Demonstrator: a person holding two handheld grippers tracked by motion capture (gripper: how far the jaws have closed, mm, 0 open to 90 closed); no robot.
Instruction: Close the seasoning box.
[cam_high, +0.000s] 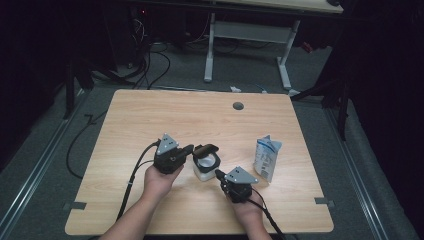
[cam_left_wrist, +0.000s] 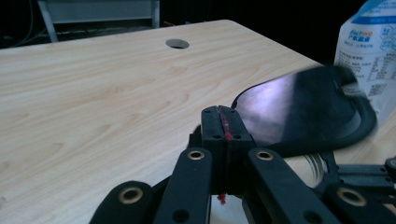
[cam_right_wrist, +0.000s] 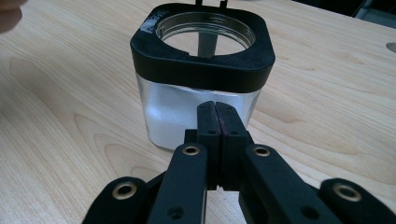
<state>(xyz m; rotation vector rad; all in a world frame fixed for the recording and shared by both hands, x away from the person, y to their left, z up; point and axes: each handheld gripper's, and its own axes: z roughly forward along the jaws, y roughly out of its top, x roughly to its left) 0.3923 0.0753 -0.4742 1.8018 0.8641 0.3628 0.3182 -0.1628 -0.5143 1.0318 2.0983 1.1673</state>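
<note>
High view: wooden table (cam_high: 150, 120), a square jar (cam_high: 205, 167) near the front middle, black lid (cam_high: 205, 149) flipped up at its far side, mouth open. Left gripper (cam_high: 189, 148) at the jar's left, tip up against the lid; right gripper (cam_high: 219, 173) at the jar's near right corner, tip close to or touching the wall — cannot tell which. A white-and-blue pouch (cam_high: 266, 157) upright to the right, apart from the jar.

Left gripper view: jaws pressed together with nothing between them, a red strip visible along the seam. Just beyond the tip, the glossy lid (cam_left_wrist: 303, 109), tilted, with the pouch (cam_left_wrist: 369, 46) behind it.

Right gripper view: jaws likewise closed and empty, pointed at the jar (cam_right_wrist: 201, 116) — clear wall, white contents in the lower part, black collar (cam_right_wrist: 205, 60) round a threaded mouth.

Judged step: opening the jar, lid being held or nudged back by the left tip while the right steadies the body. Next, probably the pouch — calls for the lid to stay open unaided, then parting the right jaws and reaching to the right for the pouch, gripping it without crushing, keeping the jar from sliding.
</note>
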